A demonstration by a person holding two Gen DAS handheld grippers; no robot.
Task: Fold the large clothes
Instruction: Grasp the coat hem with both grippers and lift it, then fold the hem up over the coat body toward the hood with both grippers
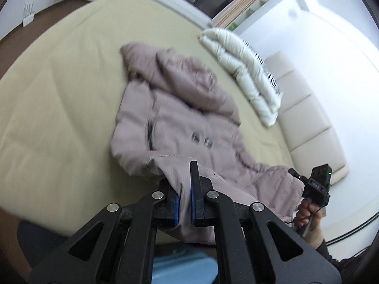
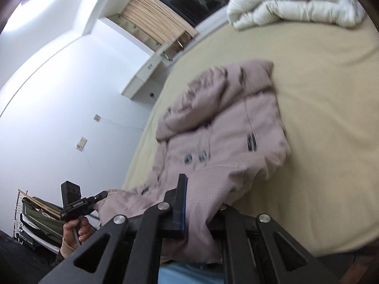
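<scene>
Mauve hooded puffer coat (image 1: pixel 180 108) spread on a beige-sheeted bed (image 1: pixel 59 94), left tongs (image 1: pixel 184 203) clamped on its near hem, right tongs (image 2: pixel 187 210) clamped on the hem alongside, folded white duvet (image 1: pixel 246 71) beyond the coat's hood

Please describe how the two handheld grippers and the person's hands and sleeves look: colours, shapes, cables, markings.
Both grippers, left gripper and right gripper, are black, with triangular cut-outs, silver round rivets and blue pads on straight fingers. A boxy black camera block shows a green light; thin black cable hangs below. One cuff is beige knit, the other sleeve dark.
</scene>
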